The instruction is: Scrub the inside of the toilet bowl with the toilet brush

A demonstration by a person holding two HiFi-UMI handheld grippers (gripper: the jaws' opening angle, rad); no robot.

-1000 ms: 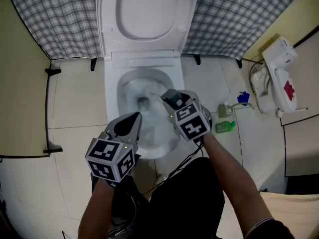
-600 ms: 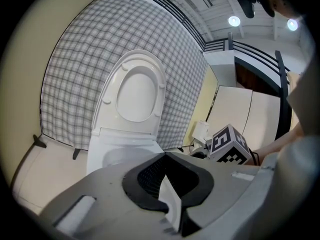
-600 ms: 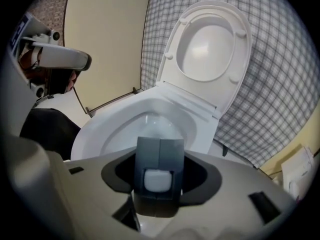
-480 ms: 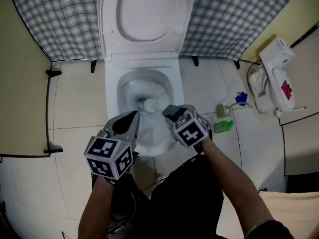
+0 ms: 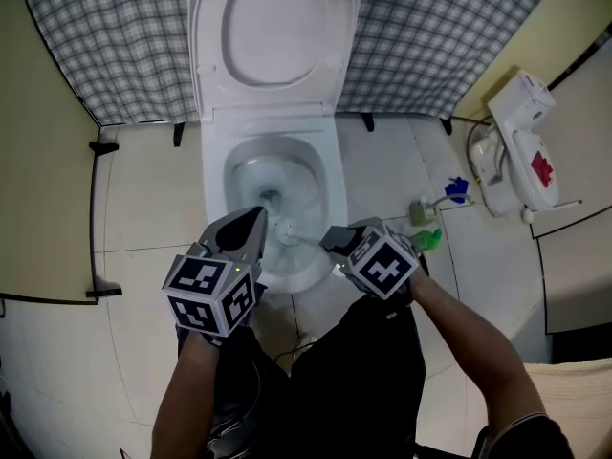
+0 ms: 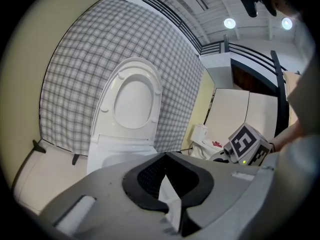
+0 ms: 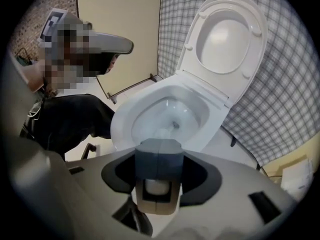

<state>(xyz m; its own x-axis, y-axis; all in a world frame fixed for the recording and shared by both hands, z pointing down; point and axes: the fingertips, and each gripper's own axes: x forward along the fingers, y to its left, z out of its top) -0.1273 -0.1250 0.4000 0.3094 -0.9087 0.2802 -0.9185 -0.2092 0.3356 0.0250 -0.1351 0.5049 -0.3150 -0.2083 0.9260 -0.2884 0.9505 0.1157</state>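
Observation:
The white toilet bowl stands with lid and seat raised against the checked cloth. My right gripper hovers over the bowl's front right rim, pointing steeply down, shut on the white handle of the toilet brush. The brush head lies inside the bowl near its front wall. In the right gripper view the handle sits clamped between the dark pads, with the bowl beyond. My left gripper hangs at the front left rim, jaws together and empty; its view shows the toilet.
A green bottle and a blue item sit on the tiled floor right of the toilet. A white appliance stands further right. Checked cloth hangs behind. A black bracket sits at the left wall.
My right gripper has drawn back from over the bowl to its front right rim, tilting as it went. The brush head came toward the bowl's front. The left gripper has hardly shifted.

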